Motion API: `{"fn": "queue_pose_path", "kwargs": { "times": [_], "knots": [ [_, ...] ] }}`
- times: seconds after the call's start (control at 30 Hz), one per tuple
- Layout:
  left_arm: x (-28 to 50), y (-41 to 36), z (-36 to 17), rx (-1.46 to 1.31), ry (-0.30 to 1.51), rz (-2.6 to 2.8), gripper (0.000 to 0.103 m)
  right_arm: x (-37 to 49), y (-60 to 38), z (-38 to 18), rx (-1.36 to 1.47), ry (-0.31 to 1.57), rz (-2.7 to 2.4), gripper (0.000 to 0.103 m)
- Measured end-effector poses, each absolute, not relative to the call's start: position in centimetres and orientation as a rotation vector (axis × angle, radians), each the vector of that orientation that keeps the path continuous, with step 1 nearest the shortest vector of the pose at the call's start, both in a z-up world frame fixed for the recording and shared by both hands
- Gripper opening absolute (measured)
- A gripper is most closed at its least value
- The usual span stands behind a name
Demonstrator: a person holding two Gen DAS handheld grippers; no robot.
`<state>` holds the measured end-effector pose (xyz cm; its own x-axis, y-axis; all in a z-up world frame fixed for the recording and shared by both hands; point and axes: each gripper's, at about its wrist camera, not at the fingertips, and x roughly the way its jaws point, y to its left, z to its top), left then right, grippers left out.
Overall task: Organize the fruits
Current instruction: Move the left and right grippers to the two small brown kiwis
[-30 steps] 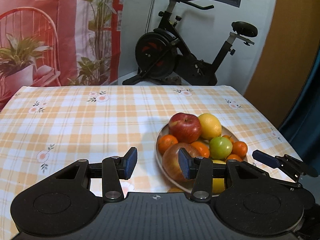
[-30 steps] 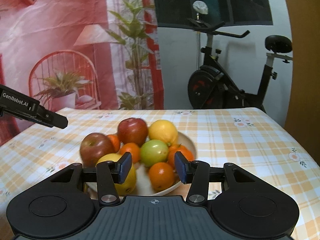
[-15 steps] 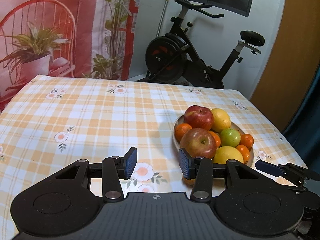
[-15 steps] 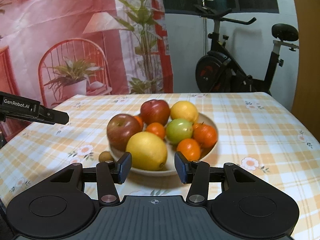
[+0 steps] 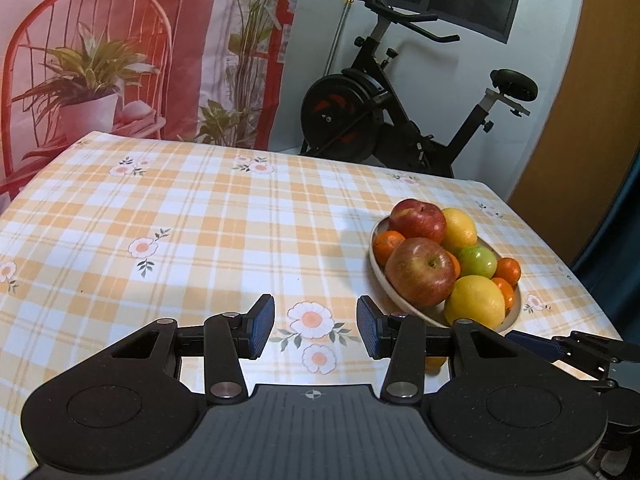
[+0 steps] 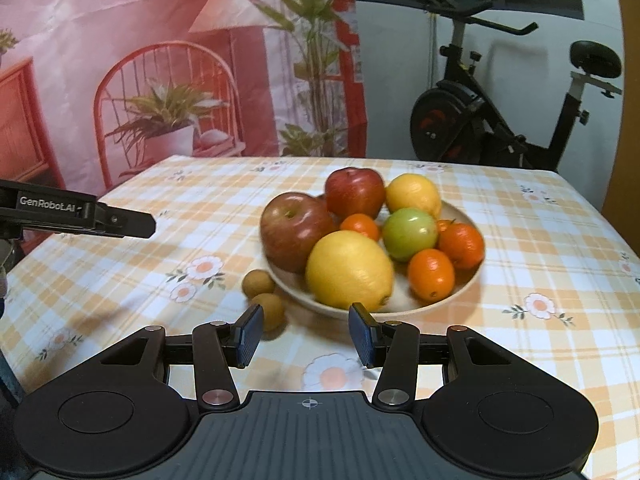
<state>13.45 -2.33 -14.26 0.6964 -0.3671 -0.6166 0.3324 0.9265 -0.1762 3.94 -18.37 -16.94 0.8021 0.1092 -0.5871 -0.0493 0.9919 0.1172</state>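
Note:
A cream bowl on the checked tablecloth holds two red apples, two lemons, a green apple and several small oranges. Two small brown fruits lie on the cloth beside the bowl's left rim. My right gripper is open and empty, just in front of the bowl. My left gripper is open and empty, left of the bowl. The right gripper's fingers show low at the right of the left wrist view.
The table has a yellow checked cloth with flowers. An exercise bike stands behind the table's far edge. A printed backdrop hangs at the back left. The left gripper's finger reaches in from the left.
Both grippers have drawn back and up from the bowl, which now sits farther away in both views. The two brown fruits have come into the right wrist view. Both stay open.

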Motion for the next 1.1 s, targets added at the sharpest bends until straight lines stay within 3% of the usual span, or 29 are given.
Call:
{"fn": "queue_pose_path", "kwargs": {
  "times": [0.3, 0.47, 0.97, 1.1],
  "knots": [
    [13.6, -1.8, -15.0, -0.065, 0.694, -0.398, 0.048, 4.7, -16.5, -17.4, 0.054, 0.670, 0.126, 0.041],
    [13.5, -1.8, -15.5, -0.068, 0.702, -0.407, 0.048, 5.4, -16.4, -18.1, 0.067, 0.693, 0.127, 0.032],
    [13.8, -1.9, -15.9, -0.070, 0.712, -0.418, 0.048, 8.1, -16.1, -19.3, 0.109, 0.716, 0.120, 0.031],
    [13.8, -2.0, -16.0, -0.063, 0.714, -0.419, 0.048, 8.4, -15.9, -19.5, 0.102, 0.714, 0.129, 0.025]
  ]
}}
